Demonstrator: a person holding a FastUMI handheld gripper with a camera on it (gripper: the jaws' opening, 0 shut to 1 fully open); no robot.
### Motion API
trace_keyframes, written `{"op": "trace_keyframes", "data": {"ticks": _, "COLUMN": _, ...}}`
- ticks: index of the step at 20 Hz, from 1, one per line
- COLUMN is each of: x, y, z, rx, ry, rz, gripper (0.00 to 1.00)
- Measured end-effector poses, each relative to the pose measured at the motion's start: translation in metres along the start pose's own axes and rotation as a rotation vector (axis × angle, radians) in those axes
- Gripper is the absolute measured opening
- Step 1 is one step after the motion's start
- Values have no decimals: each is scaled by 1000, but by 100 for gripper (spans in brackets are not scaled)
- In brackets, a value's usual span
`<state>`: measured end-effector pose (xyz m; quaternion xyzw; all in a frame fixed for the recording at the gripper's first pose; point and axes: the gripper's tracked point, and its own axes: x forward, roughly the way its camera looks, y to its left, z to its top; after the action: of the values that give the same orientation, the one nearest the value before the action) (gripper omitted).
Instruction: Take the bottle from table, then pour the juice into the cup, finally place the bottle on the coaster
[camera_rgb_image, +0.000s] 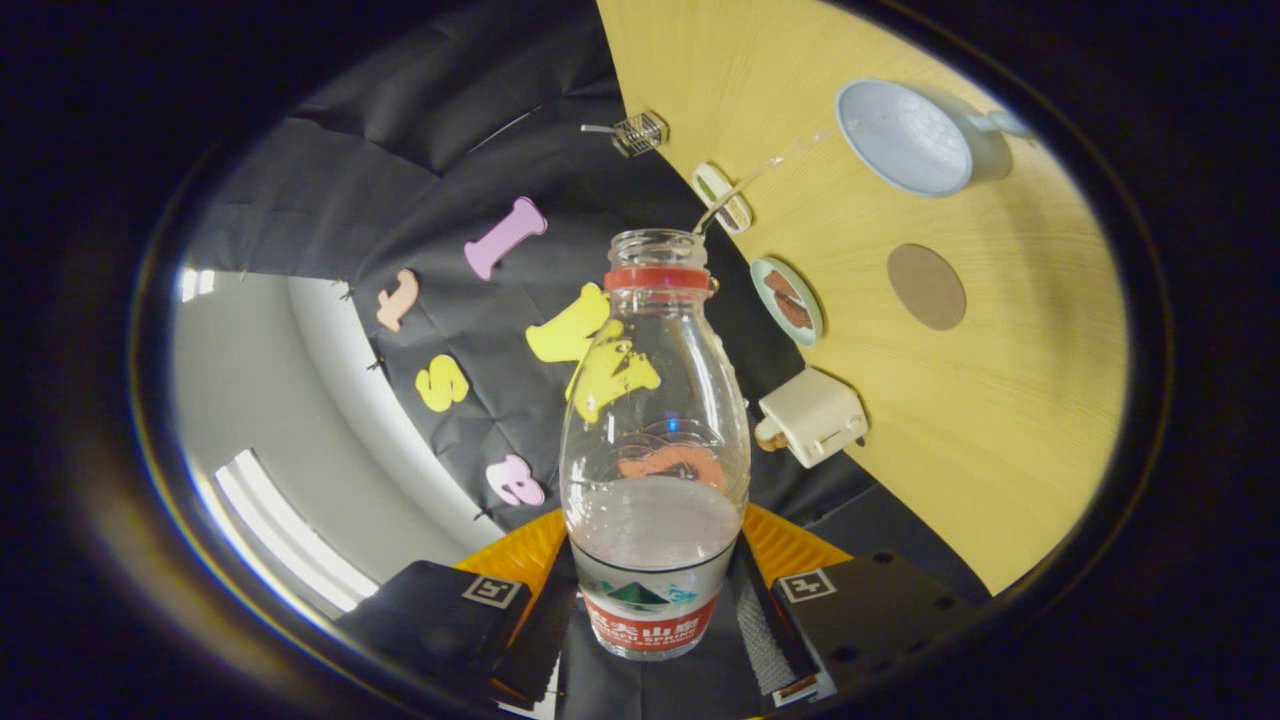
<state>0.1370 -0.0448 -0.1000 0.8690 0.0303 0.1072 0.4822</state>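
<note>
Clamped between the two fingers of the gripper (655, 610), a clear plastic bottle (655, 440) is held by its lower body, both pads pressing on its labelled base. Its cap is off, a red ring sits below the open mouth, and a pale liquid lies low in the bottle, near the label. A thin stream of liquid (760, 175) arcs from the bottle's mouth across the wooden table (1000, 420) toward the light blue cup (905, 135), which stands well beyond the fingers. Nearer on the table, just past the bottle, lies a cream toy toaster (812, 416). Beyond that sit a small plate with brown food (787, 300) and the round brown coaster (926, 286), bare and apart from the cup. Farther off are a small oval dish (722, 197) and a wire basket (638, 133) at the table's edge.
</note>
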Motion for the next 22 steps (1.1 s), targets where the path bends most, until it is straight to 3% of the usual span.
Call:
{"op": "trace_keyframes", "data": {"ticks": 11, "x": 7, "y": 30, "z": -9, "rx": 34, "ry": 14, "rz": 48, "gripper": 78}}
{"op": "trace_keyframes", "data": {"ticks": 22, "x": 9, "y": -1, "z": 3, "rx": 85, "ry": -17, "rz": -14, "gripper": 78}}
